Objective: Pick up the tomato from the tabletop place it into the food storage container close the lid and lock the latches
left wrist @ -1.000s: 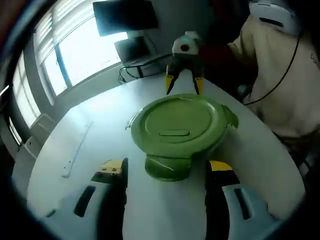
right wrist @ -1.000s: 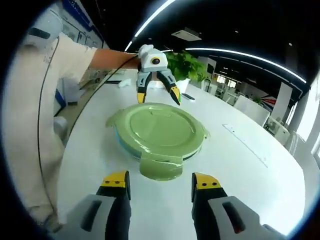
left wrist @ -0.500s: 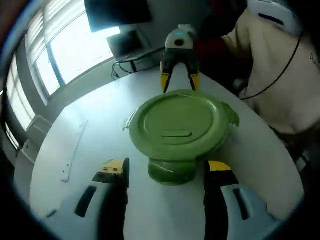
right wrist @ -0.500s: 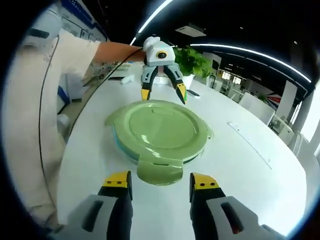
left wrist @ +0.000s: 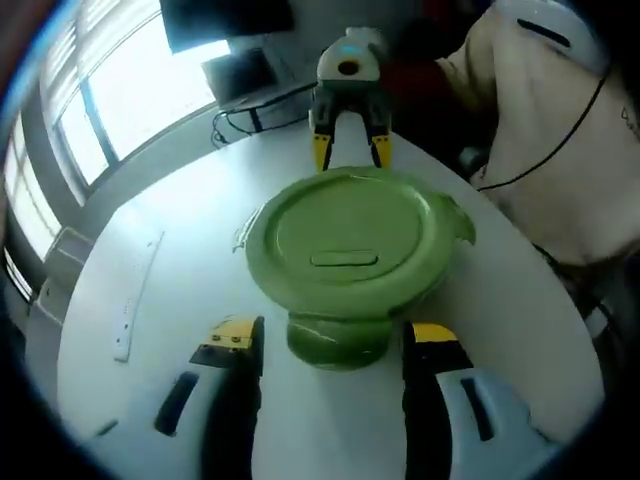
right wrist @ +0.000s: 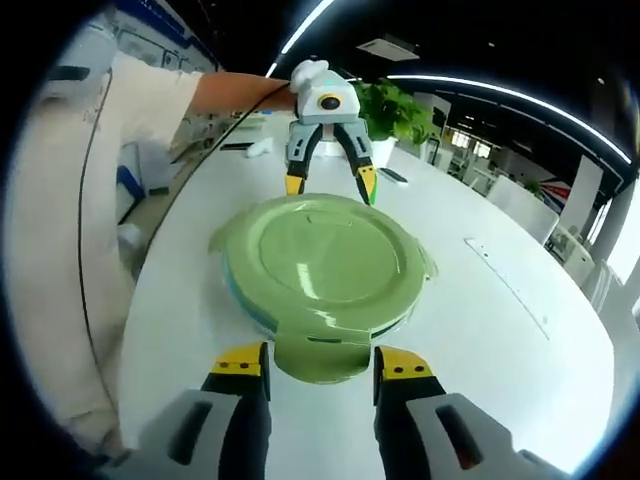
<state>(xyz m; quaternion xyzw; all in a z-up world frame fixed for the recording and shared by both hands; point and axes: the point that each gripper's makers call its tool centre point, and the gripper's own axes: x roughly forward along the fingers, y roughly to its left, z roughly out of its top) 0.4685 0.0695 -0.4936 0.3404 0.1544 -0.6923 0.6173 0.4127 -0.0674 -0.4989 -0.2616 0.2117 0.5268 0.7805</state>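
lid (right wrist: 318,262): pale green | container (right wrist: 240,300) wall: blue | table (right wrist: 490,340): white | gripper (left wrist: 326,357) tips: yellow

Left gripper view light: I am getting hard daylight from the windows (left wrist: 95,120), which are blowing out to white and washing the near tabletop (left wrist: 170,260) pale.
Right gripper view light: I am seeing ceiling light strips (right wrist: 500,100) glowing against a dark ceiling, lighting the scene evenly.
Glare: soft sheen is showing on the green lid (right wrist: 315,260).
Shadows: faint, sitting under the container.
Blur: I am noticing slight softness throughout the left gripper view.
Distortion: straight lines are bowing toward the edges.
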